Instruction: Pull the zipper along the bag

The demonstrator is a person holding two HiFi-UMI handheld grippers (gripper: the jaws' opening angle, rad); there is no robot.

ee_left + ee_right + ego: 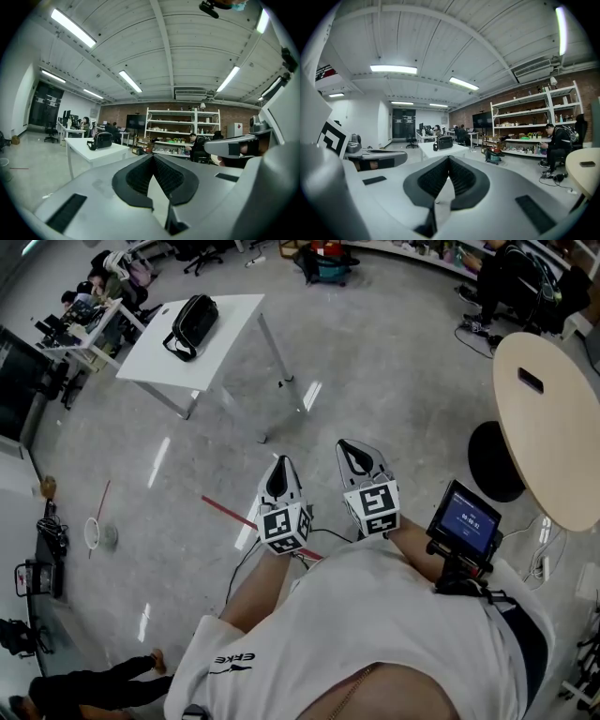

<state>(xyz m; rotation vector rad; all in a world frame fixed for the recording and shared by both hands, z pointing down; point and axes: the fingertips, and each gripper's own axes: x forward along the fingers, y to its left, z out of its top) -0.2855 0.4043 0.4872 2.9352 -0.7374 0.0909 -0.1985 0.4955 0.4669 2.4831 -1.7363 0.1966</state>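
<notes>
A black bag (192, 324) with a strap lies on a white table (234, 329) several steps ahead across the floor. In the left gripper view the bag (102, 140) sits on that table (101, 153), and in the right gripper view the same bag (444, 142) rests on the table (440, 150). My left gripper (280, 465) and right gripper (352, 448) are held side by side close to my body, pointing toward the table. The jaws of both are shut tip to tip with nothing between them. Neither gripper is near the bag.
A round beige table (553, 418) with a black stool (495, 460) under it stands at the right. A small screen (466, 519) sits by my right arm. Red tape (225, 510) marks the floor. Desks with seated people and shelves (180, 129) line the room.
</notes>
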